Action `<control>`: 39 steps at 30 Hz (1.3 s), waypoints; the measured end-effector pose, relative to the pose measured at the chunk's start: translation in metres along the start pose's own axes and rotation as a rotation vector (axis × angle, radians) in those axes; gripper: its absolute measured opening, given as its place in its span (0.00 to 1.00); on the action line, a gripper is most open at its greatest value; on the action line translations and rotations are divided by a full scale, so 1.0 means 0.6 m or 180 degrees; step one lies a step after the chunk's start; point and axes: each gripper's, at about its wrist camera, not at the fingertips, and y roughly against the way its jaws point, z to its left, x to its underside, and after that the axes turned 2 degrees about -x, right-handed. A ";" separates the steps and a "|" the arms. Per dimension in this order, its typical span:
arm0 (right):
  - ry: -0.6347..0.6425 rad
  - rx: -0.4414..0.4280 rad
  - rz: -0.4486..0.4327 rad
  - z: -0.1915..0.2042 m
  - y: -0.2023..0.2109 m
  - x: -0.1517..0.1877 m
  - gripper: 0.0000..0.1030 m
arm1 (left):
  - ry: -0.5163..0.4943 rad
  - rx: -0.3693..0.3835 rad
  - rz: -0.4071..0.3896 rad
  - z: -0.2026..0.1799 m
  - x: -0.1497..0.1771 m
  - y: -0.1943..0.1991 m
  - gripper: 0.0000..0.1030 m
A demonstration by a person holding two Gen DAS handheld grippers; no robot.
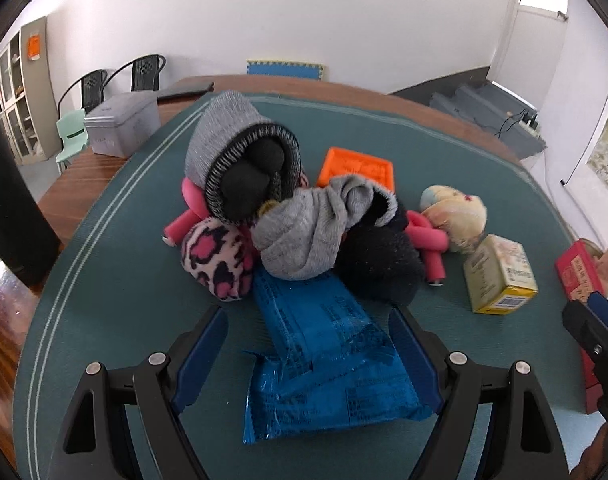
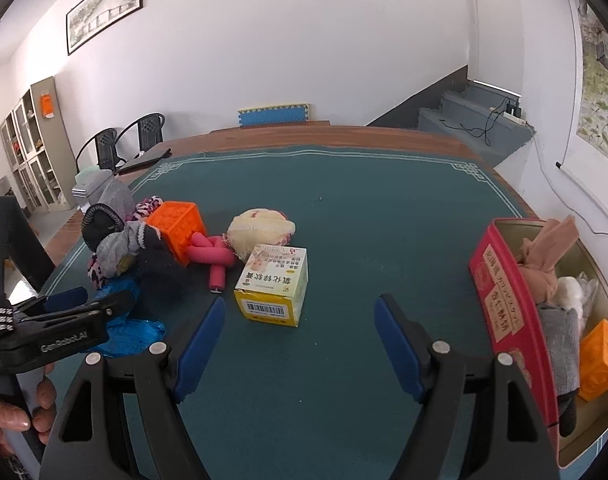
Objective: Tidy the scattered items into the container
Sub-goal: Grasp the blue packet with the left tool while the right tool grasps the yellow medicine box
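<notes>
Teal felt-like matting (image 2: 344, 208) with a pale line border covers the wooden tabletop (image 2: 384, 134), and most of the loose things sit heaped at its left side. The left tool (image 1: 308, 340) stands with its blue-padded jaws spread wide on either side of a crinkly blue foil packet (image 1: 324, 360), the right pad close to the wrapper's edge, though contact cannot be told. Just beyond the packet lies a mound of soft knits: a ribbed grey beanie (image 1: 231, 136) with a black sock bundle stuffed in its mouth, a grey rolled sock (image 1: 304, 232), a fuzzy black ball (image 1: 380, 264) and a fleecy pink leopard-print roll (image 1: 215, 256). An embossed orange plastic cube (image 2: 181, 228) sits behind them, with knotted pink foam tubes (image 2: 211, 256) and a frayed cream cloth ball (image 2: 259, 232) to its right. A yellow and white cardboard box (image 2: 273, 284) with a barcode stands alone nearer the middle. The right tool (image 2: 299, 340) is also wide open and holds nothing, poised over bare matting near that box. At the right edge sits the container, a red tin (image 2: 508, 320) with printed lettering on its wall, already holding a beige stocking knot, grey fabric, something white and a second orange cube (image 2: 600, 356). A person's hand (image 2: 19, 412) grips the left tool's handle.
</notes>
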 end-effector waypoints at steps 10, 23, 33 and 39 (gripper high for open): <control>-0.0066 -0.0019 0.0087 -0.005 -0.024 0.014 0.77 | 0.0099 0.0153 0.0116 0.011 -0.001 -0.019 0.55; -0.0010 0.0031 0.0267 0.027 -0.076 -0.014 0.77 | -0.0024 0.0341 0.0014 -0.011 0.018 0.030 0.54; -0.0082 0.0100 0.0345 0.015 -0.129 -0.009 0.67 | -0.0150 0.0582 -0.0040 -0.035 0.023 0.049 0.54; 0.0002 0.0167 0.0228 0.011 -0.106 -0.009 0.46 | -0.0298 0.0791 -0.0098 -0.057 0.028 0.065 0.54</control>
